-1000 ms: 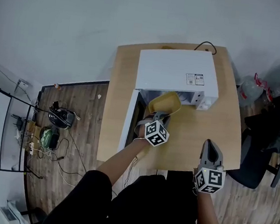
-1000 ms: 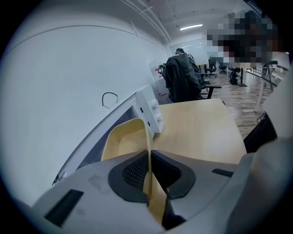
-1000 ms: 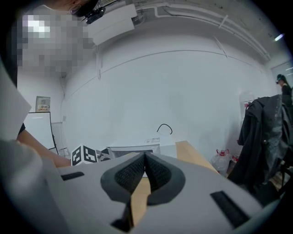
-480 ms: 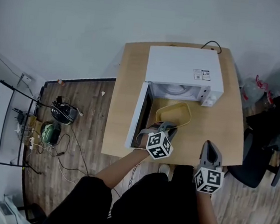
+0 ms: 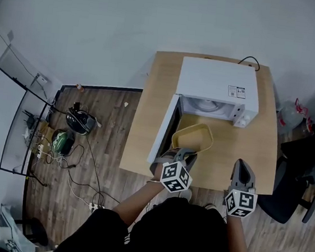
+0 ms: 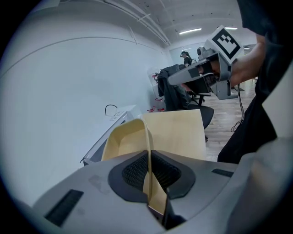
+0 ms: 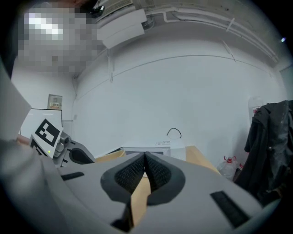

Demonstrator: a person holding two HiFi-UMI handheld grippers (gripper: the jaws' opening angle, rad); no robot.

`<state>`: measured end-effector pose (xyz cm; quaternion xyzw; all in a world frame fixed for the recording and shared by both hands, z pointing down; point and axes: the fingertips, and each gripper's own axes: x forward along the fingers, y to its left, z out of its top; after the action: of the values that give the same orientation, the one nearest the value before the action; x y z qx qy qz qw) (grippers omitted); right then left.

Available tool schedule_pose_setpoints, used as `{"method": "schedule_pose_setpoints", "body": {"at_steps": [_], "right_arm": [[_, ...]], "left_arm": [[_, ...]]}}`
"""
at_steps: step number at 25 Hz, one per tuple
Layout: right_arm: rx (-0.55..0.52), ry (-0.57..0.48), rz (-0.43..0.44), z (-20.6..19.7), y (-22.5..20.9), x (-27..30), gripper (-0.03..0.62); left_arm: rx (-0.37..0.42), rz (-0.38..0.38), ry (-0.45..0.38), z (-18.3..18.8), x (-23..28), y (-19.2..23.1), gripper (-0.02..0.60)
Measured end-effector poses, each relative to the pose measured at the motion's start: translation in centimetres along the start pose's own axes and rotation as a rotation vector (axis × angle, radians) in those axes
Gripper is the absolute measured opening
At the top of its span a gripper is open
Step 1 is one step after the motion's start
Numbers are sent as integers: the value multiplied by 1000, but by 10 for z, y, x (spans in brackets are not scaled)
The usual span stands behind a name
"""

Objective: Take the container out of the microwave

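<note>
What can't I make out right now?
- Head view: microwave cavity, mostly hidden beneath its top.
- Head view: label on it, too small to read.
- Left gripper view: near end of the container, covered by the left gripper.
- Head view: gap between container and table, unreadable from above.

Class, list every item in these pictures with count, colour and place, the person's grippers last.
table: one, light wood, on wood floor.
microwave: one, white, on the table, door open.
container: one, yellow, in front of the microwave, clamped by its rim.
water bottle: one, clear, floor right of table.
chair: one, dark, right of table.
cables and gadgets: several, dark, floor at left.
left gripper: one, grey, shut on container.
right gripper: one, grey, shut, empty.
</note>
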<state>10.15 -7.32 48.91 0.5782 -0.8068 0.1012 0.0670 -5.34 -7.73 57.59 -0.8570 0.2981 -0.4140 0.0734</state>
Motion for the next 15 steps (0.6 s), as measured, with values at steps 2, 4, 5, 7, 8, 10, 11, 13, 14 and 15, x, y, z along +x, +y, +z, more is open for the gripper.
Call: {"method": "schedule_pose_setpoints", "body": {"at_steps": [2,4,5,7,8,10,11,13,14,15], "right_arm": [[-25,-42,43,12,5,-3,60],[-44,-50,60,17,6,-3,60],[-48,-47,67,17,7,-3,60],[-50,-52,86,17,10,-4,60],[-50,-60,94,19,12,-5,60],[-54,-65,95,21,12,-6,60],[-54,-61,93,20,12,-5,60],[-52,-51,88,16,11,-3,60],[-50,-45,86,14,11,-2,60],[-43,-37,82,11,11,-1,60]], "left_arm": [[-11,7,6,-1,-4,-2,28],[-7,13,12,0,-4,-3,28],[0,17,16,1,-4,-3,28],[13,20,21,2,-4,-5,28],[17,20,20,3,-5,-6,28],[16,17,13,6,-7,-8,28],[10,13,8,7,-9,-9,28],[-7,-1,5,6,-11,-10,28],[-18,-12,3,5,-11,-11,28],[-32,-26,1,3,-12,-12,28]]}}
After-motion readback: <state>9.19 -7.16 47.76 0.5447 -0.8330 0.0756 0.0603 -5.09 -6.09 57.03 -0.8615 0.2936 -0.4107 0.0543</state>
